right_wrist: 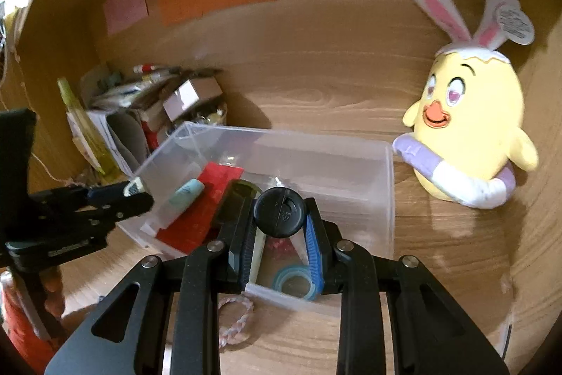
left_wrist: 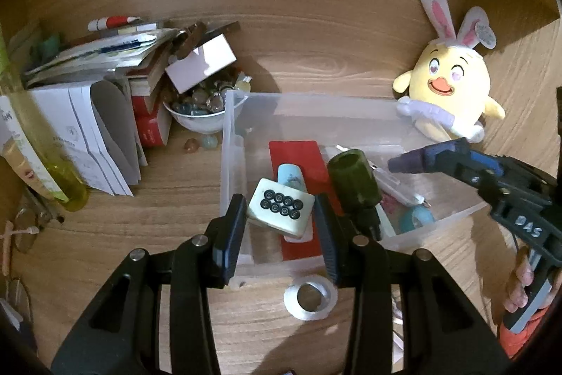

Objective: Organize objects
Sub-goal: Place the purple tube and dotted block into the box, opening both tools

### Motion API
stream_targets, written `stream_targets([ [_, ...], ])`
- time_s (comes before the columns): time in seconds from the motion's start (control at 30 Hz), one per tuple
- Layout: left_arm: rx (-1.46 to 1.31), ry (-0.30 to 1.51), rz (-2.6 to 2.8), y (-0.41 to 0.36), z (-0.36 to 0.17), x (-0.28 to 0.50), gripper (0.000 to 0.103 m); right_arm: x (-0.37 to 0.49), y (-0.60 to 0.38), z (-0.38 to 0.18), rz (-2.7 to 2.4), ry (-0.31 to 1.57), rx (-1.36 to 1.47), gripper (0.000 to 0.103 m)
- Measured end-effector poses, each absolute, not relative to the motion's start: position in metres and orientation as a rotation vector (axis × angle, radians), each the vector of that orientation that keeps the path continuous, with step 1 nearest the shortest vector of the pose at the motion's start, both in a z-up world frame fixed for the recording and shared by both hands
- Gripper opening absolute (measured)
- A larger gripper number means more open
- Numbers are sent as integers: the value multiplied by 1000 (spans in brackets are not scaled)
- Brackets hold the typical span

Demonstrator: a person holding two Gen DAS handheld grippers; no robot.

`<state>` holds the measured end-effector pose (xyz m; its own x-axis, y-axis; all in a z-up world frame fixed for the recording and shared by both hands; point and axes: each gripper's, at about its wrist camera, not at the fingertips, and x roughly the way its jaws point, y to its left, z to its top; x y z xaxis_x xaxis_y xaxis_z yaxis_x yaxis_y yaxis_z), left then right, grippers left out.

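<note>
A clear plastic bin stands on the wooden desk. It holds a red card, a pale blue tube, a blue tape roll and other small items. My left gripper is shut on a white mahjong tile with black circles, held over the bin's near left part; it shows in the right wrist view. My right gripper is shut on a dark green bottle with a black cap, held over the bin; the bottle also shows in the left wrist view.
A yellow plush chick with rabbit ears sits right of the bin. A white bowl of stones, a stack of papers and boxes and a yellow-green bottle stand left. A white tape roll and braided cord lie in front.
</note>
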<state>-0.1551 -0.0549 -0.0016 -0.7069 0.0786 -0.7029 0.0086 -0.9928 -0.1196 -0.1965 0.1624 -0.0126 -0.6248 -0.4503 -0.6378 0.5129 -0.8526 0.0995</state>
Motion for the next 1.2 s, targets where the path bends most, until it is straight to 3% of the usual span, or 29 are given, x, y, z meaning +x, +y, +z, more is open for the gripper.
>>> stream_targets([
  [0.43,-1181,-113,2854,-47,-3,-163,40,-212,146,-35,-2383,183,997,24],
  [0.5,-1186,-104,2846,-46,-3,-162,43,-213,148,-36,-2378,182,1011,24],
  [0.63,-1172,-90,2858,-43,-1,-159,57,-213,148,-37,-2384,191,1032,24],
  [0.7,-1163,-86,2859,-42,0,-156,57,-212,149,-37,-2387,199,1033,29],
  [0.77,-1161,-99,2850,-42,2,-154,58,-211,149,-35,-2397,199,1020,42],
  [0.83,-1162,-115,2841,-43,4,-150,62,-206,150,-31,-2415,205,996,48],
  [0.87,-1160,-119,2841,-44,6,-149,69,-204,151,-29,-2423,209,984,50],
  [1.03,-1102,-114,2866,-43,18,-131,81,-188,155,-14,-2442,211,928,56],
  [1.2,-1056,-94,2885,-43,29,-109,82,-163,159,2,-2438,204,858,61],
])
